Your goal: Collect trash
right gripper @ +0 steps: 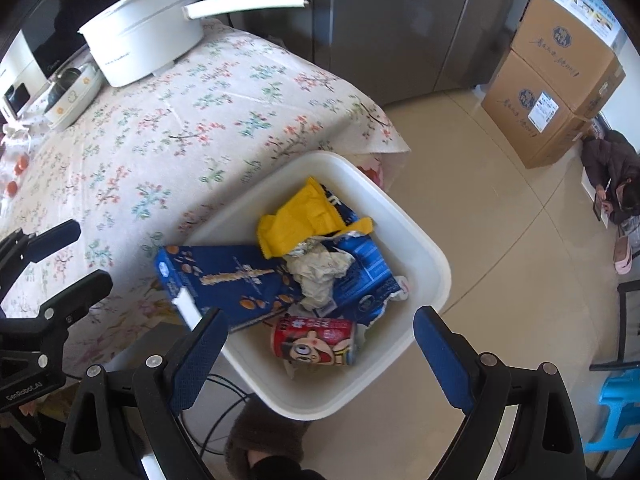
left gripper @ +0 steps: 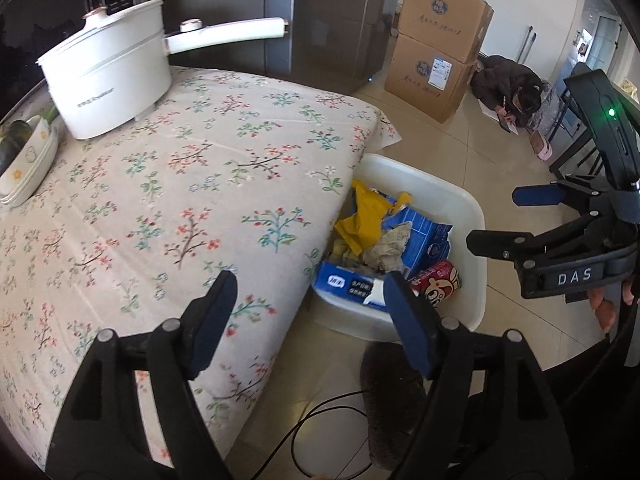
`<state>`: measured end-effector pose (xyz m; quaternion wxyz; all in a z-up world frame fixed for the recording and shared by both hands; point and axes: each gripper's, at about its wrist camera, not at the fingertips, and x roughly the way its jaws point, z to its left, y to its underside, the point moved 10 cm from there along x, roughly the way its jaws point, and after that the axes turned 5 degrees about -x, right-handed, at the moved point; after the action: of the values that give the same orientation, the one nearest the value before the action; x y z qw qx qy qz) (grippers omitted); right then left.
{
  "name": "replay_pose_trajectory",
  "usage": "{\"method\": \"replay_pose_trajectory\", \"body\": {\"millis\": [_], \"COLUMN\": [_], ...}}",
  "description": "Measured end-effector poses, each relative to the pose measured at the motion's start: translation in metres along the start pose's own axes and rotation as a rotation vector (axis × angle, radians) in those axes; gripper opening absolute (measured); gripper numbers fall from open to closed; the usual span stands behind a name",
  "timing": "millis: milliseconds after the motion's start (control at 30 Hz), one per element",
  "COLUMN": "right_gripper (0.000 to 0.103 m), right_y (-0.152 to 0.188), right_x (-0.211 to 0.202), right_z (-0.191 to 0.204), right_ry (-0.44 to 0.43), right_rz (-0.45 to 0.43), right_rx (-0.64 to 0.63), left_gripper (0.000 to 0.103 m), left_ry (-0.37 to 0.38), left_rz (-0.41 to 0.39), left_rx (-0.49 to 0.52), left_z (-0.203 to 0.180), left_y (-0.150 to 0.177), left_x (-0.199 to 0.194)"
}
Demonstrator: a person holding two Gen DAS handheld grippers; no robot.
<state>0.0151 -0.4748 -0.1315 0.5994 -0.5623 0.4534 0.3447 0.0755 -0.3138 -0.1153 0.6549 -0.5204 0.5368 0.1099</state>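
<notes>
The left gripper (left gripper: 308, 316) has its jaws apart and holds nothing. The right gripper (right gripper: 316, 356) is apart and empty too. Both hang over the white bin (right gripper: 424, 256) on the floor, just beside the desk (left gripper: 168, 184). The bin lies below and ahead. Inside I count one red can (right gripper: 314, 340), one long blue box (right gripper: 224, 276) lying sideways, one yellow wrapper (right gripper: 300, 216) and one crumpled paper (right gripper: 320, 272).

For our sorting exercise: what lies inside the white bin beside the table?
In the white bin: a yellow wrapper, crumpled paper, blue cartons and a red can. Whatever lies beneath this pile is covered.
</notes>
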Motion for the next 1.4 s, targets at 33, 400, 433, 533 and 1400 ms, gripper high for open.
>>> {"method": "replay_pose_trajectory", "body": {"millis": [33,400,433,533,1400], "right_gripper": [0.095,0.102,0.102,0.103,0.103], "right_y": [0.0,0.004,0.004,0.008,0.005], "right_x": [-0.003,-0.06,-0.066,-0.085,-0.111], "right_z": [0.005,0.088,0.096,0.119,0.168], "right_ry": [-0.003,-0.042,-0.047,-0.069,-0.09], "right_rz": [-0.012,-0.204,-0.228,-0.31,-0.451], "right_rx": [-0.004,-0.146,-0.162,-0.214,-0.316], "left_gripper": [0.082,0.102,0.102,0.102,0.102], "left_ry": [-0.019,-0.319,-0.333,-0.392,-0.459], "left_rz": [-0.008,-0.071,-0.084,-0.144,-0.243], "left_rx": [-0.01,-0.229,-0.248,-0.303,-0.48], "left_z": [0.006,0.091,0.095,0.108,0.142], "left_y": [0.003,0.066,0.071,0.083,0.116], "left_x": [-0.007,-0.093,-0.1,-0.124,-0.163]}}
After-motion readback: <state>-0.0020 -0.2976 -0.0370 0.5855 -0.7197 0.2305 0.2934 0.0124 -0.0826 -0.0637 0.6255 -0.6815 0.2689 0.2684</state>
